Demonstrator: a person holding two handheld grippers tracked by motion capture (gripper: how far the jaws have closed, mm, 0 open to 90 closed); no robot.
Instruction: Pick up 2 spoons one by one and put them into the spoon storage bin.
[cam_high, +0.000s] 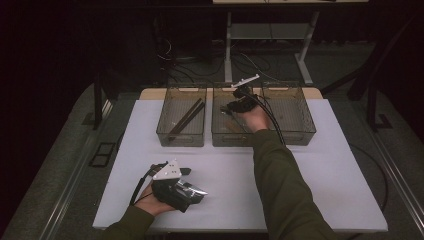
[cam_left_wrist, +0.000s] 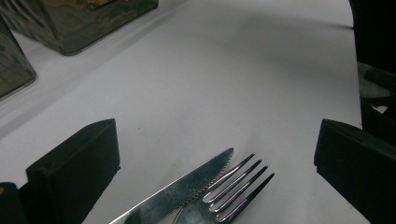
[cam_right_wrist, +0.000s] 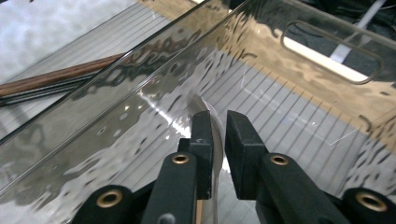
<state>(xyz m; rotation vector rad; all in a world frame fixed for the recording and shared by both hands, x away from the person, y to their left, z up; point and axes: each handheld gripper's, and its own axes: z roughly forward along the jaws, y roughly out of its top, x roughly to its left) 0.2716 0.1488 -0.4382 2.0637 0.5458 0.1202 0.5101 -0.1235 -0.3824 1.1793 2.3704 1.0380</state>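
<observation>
A thin metal utensil (cam_right_wrist: 204, 108), only its rounded tip and edge showing, stands between the fingers of the right gripper (cam_right_wrist: 215, 122) inside the middle bin (cam_high: 222, 136) of three smoky clear bins at the far side of the white table (cam_high: 320, 170). Whether it is a spoon or a knife cannot be told. The jaws stand narrow, with a slim gap between the utensil and the right-hand pad; the left-hand pad lies against it, and a firm hold cannot be confirmed. The gripper points down into the bin, just above its ribbed floor.

In the left bin (cam_high: 165, 131), brown chopsticks (cam_high: 187, 118) lie slantwise. The right bin (cam_high: 303, 125) stands touching the middle one.

At the near edge of the table, the left gripper (cam_high: 176, 189) rests in the person's hand, well apart from the bins. Its jaws stand wide. Between them, on the table surface, lie a serrated knife (cam_left_wrist: 187, 186) and a fork (cam_left_wrist: 236, 189), side by side and touching, tips pointing away from the gripper. Neither pad touches them.
</observation>
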